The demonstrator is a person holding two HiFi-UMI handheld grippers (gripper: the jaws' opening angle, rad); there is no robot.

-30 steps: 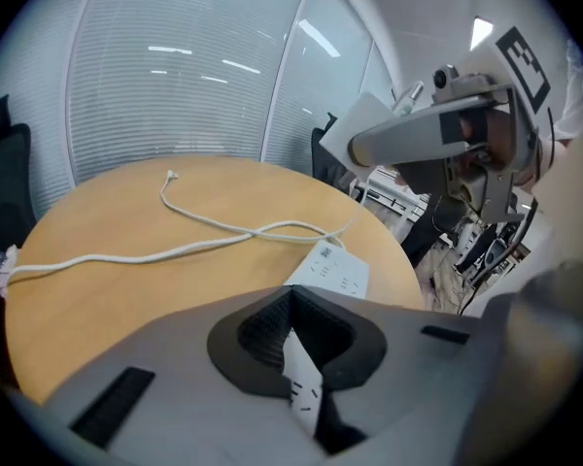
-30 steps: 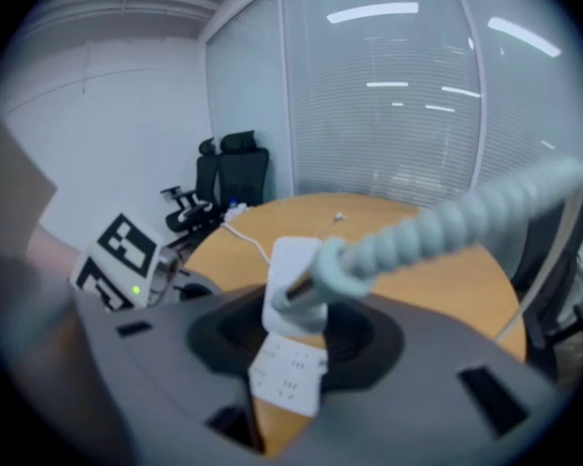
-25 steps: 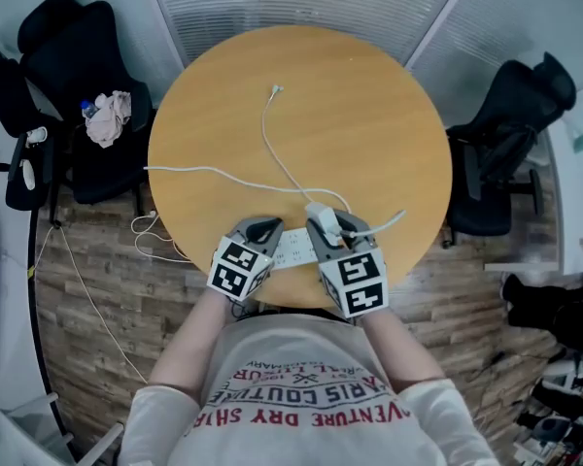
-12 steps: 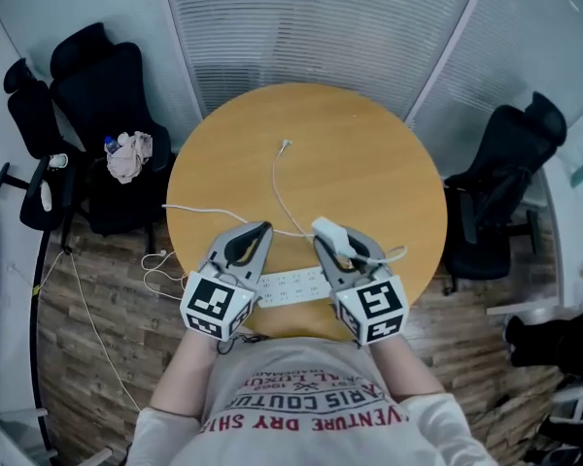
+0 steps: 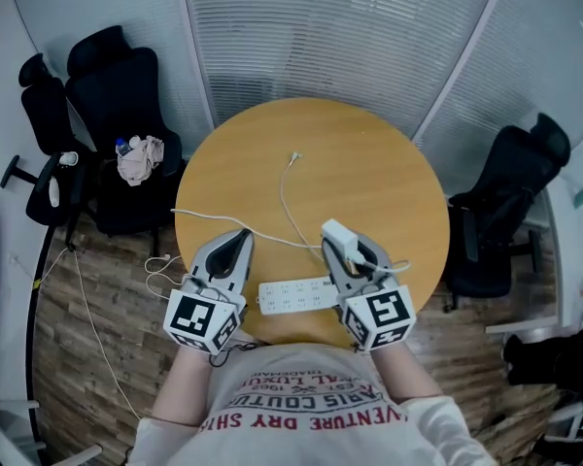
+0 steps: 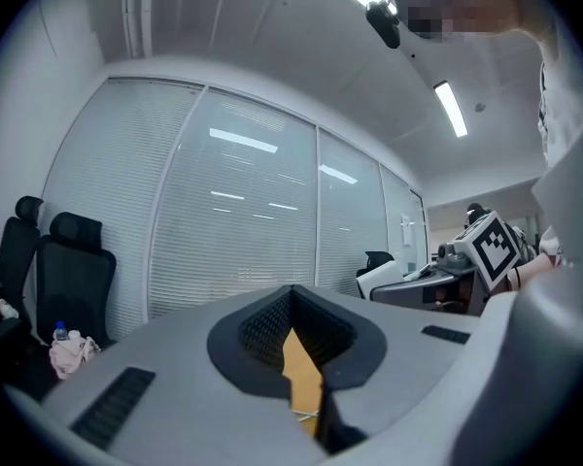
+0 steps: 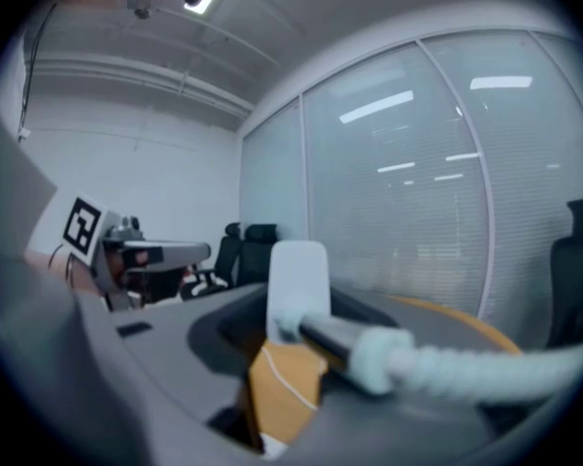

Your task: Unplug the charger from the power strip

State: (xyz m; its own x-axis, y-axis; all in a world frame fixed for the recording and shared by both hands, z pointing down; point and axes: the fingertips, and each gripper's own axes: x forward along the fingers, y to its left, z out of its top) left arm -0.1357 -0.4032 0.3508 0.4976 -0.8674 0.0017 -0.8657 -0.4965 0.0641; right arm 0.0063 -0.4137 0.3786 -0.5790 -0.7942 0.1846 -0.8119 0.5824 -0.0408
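Head view: the charger (image 5: 342, 239) is held clear of the power strip (image 5: 296, 295), which lies at the table's (image 5: 369, 163) 6 o'clock edge. Unplugging appears complete, and only a loose white cable (image 5: 284, 192) and chairs (image 5: 117, 85) at 10 and 3 o'clock are nearby. Left gripper view: the left gripper's (image 6: 296, 357) fingers are closed on nothing. Right gripper view: the right gripper's (image 7: 282, 348) fingers clamp the charger, with no obstruction.

Both forearms reach forward from the person's chest, side by side and well apart. The left gripper (image 5: 237, 239) points away from the body, its jaws drawn together to a thin slit with nothing between them. The right gripper (image 5: 344, 254) points the same way, its jaws clamped on the white charger (image 5: 336, 234).
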